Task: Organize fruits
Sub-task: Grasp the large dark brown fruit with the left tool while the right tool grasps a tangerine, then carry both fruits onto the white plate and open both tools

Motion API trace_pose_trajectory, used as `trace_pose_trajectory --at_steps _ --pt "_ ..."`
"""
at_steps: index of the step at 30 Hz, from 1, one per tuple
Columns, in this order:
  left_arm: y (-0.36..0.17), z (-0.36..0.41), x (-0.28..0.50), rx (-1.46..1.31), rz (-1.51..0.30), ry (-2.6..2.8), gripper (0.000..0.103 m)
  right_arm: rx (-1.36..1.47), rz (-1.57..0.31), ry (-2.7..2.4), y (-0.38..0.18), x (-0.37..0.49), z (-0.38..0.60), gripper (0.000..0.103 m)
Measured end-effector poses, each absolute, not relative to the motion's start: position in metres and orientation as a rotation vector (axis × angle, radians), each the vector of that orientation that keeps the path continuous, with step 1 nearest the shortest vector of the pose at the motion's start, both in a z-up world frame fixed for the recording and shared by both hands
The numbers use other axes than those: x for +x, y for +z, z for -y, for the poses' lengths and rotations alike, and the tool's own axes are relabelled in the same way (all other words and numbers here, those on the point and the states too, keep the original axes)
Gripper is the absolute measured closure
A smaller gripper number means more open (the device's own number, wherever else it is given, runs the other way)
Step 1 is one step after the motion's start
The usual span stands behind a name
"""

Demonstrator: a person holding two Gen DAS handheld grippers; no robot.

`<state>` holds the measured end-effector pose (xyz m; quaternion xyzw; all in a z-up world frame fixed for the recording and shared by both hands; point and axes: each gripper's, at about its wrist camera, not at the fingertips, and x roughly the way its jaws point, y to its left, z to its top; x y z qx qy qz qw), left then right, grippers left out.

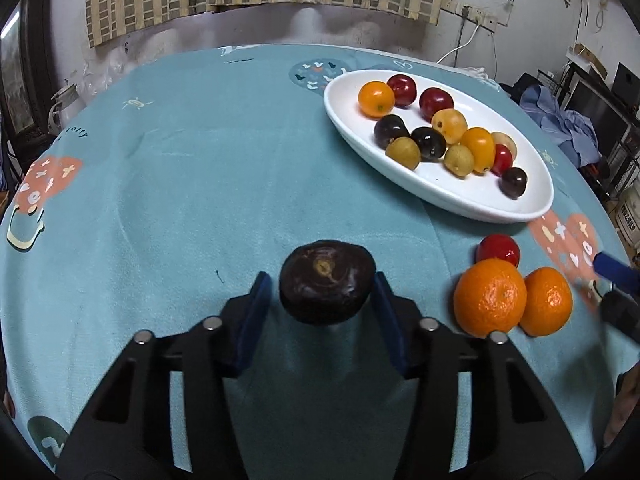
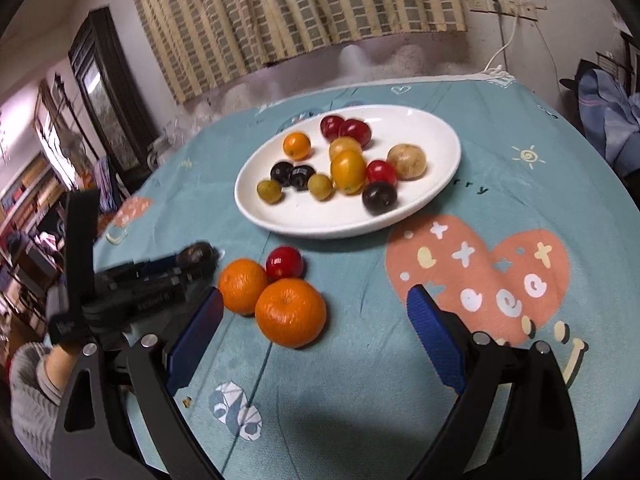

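Covering the round table, a teal cartoon-print cloth (image 1: 168, 184) beneath striped curtains (image 2: 296, 12). Holding mixed small fruits, a white oval ceramic plate (image 2: 440, 128). Clamped on a dark wrinkled round fruit (image 1: 327, 282), left gripper (image 1: 320, 292); spread wide apart, right gripper (image 2: 316, 312).

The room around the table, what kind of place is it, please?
Probably a lived-in home, not a lab. A cartoon-print tablecloth covers the table, a woven curtain hangs behind it, and clothes are piled beside it.
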<state>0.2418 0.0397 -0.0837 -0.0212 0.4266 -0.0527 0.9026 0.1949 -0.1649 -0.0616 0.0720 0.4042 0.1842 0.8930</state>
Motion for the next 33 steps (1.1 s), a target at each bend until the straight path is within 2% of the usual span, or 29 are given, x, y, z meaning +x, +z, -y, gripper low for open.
trace_pose_trajectory --at_steps 4,14,16,17,18,23,28,33 --pt "-0.080 -0.036 0.238 -0.024 -0.857 -0.101 0.057 0.067 -0.855 0.389 -0.070 0.193 0.148 0.010" --pt "-0.082 -0.038 0.239 -0.032 -0.875 -0.104 0.057 0.010 -0.868 0.376 -0.081 0.199 0.141 0.025" --pt "-0.082 -0.038 0.239 -0.032 -0.877 -0.105 0.057 0.013 -0.887 0.394 -0.086 0.202 0.137 0.031" --pt "-0.082 -0.038 0.239 -0.033 -0.877 -0.106 0.057 0.016 -0.904 0.410 -0.089 0.204 0.136 0.041" --pt "-0.083 -0.038 0.240 -0.034 -0.878 -0.106 0.057 0.021 -0.919 0.426 -0.091 0.206 0.135 0.057" --pt "-0.079 -0.036 0.236 -0.034 -0.856 -0.111 0.057 0.118 -0.888 0.437 -0.085 0.204 0.152 0.059" --pt "-0.061 -0.028 0.220 -0.038 -0.788 -0.142 0.057 0.195 -0.773 0.402 -0.054 0.196 0.181 0.058" --pt "-0.048 -0.009 0.209 -0.018 -0.747 -0.205 0.057 0.220 -0.816 0.374 -0.063 0.203 0.187 0.058"
